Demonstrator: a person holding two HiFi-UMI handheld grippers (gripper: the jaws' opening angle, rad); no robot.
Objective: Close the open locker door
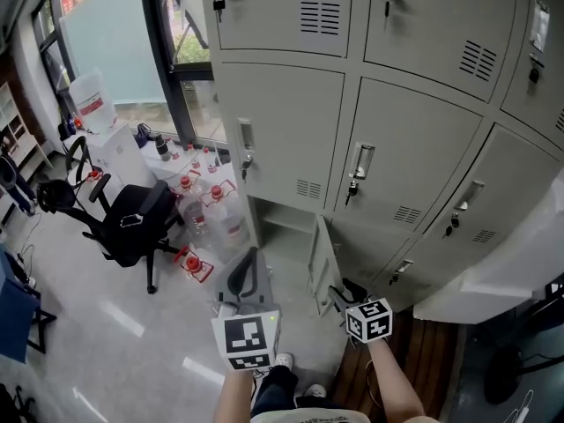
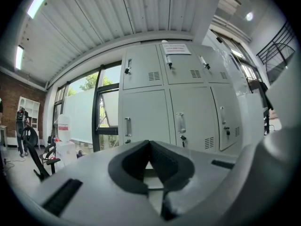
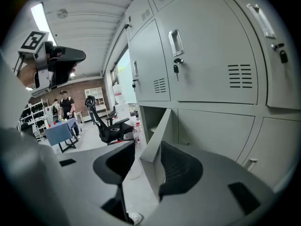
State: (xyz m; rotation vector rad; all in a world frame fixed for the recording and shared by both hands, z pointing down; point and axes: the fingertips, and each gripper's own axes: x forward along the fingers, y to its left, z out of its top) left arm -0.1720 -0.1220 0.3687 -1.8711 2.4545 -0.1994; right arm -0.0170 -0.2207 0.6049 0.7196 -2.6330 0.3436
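office corner with a wall of grey lockers [image 1: 291, 139], pale floor [image 1: 132, 324], a black desk chair [image 1: 132, 223] and water bottles [image 1: 207, 196] by the window. the bottom-row locker door [image 3: 157, 135] stands swung out towards the person, with its compartment [image 1: 286, 227] showing behind it.

the right gripper [image 3: 142, 147] has its jaws wide apart with the free edge of the door between them. the right pad sits just behind the panel and the left pad is apart from it, so nothing is clamped. the left gripper [image 2: 149, 144] is held level and aimed at the lockers, its jaws meeting at the tips with nothing between them. it is well apart from the door.

likely risks:
- the pad behind the door may get trapped between door and frame as the door swings in, since it is on the closing side.
- pushing with one pad near the thin edge could let the door slip out of the gap and stop half shut.
- a soft push may leave the door ajar or let it bounce back. i cannot tell what kind of latch it has.
- squeezing the edge and twisting could bend or rack the thin metal panel.
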